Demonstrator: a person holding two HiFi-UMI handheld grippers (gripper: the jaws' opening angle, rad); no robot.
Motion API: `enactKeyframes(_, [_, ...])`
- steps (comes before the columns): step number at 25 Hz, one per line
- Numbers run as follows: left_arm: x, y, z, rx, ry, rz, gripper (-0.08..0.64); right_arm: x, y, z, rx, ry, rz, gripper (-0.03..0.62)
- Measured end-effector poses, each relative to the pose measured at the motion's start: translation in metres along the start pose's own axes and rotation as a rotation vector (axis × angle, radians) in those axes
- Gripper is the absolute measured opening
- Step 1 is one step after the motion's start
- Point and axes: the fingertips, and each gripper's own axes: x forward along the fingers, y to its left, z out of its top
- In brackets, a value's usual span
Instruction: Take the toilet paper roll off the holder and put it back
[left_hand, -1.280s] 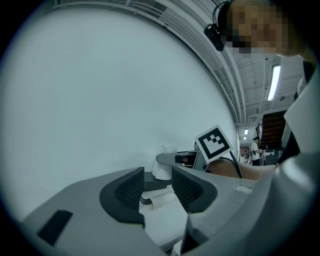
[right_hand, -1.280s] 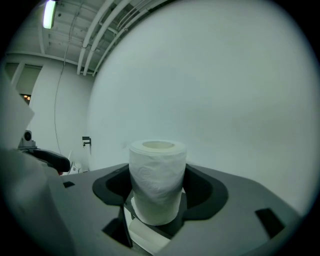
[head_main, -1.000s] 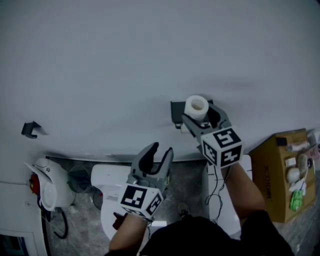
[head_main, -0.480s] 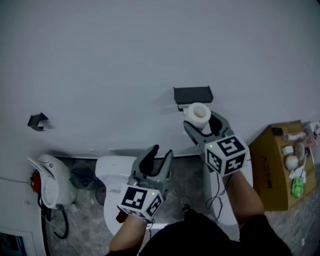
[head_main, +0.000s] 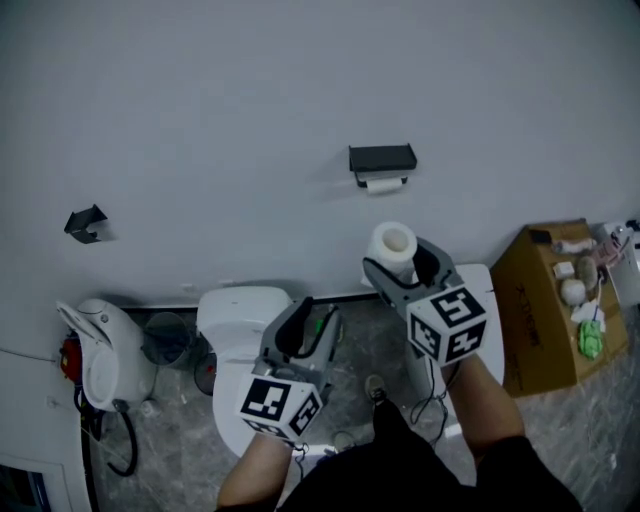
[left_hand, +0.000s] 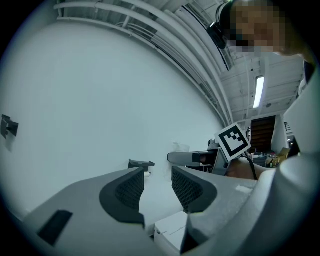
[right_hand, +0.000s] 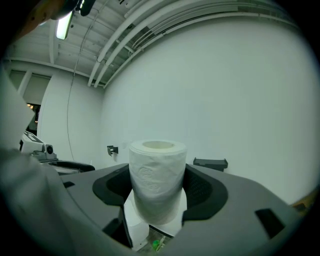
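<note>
Toilet paper roll (head_main: 392, 248), one, one holder (head_main: 382, 160)

White TP roll (head_main: 392, 243), upright, clamped in R gripper (head_main: 400, 260) jaws, well apart from black wall holder (head_main: 382, 158).

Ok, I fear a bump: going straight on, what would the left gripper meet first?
Likely the white wall, close beside the black paper holder. Nothing else shows between the open jaws of the left gripper, though depth is hard to judge.
</note>
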Motion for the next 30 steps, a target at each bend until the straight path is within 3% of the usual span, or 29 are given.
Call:
enactKeyframes(6, [-0.034,-0.027,-0.014,-0.021,0.017,-0.044,0.160,-0.046,0.026,-0.014,0.010,0.024,-0.035,0.296])
enactKeyframes(14, [-0.033,-0.087,-0.017,-0.011,0.016,-0.089,0.160,-0.114,0.007,-0.018,0.021,0.010,-0.074,0.296])
enactKeyframes(30, [-0.016,-0.279,-0.050,0.007,0.065,-0.020,0.160,-0.287,-0.071,-0.057,0.064,0.004,0.000,0.296])
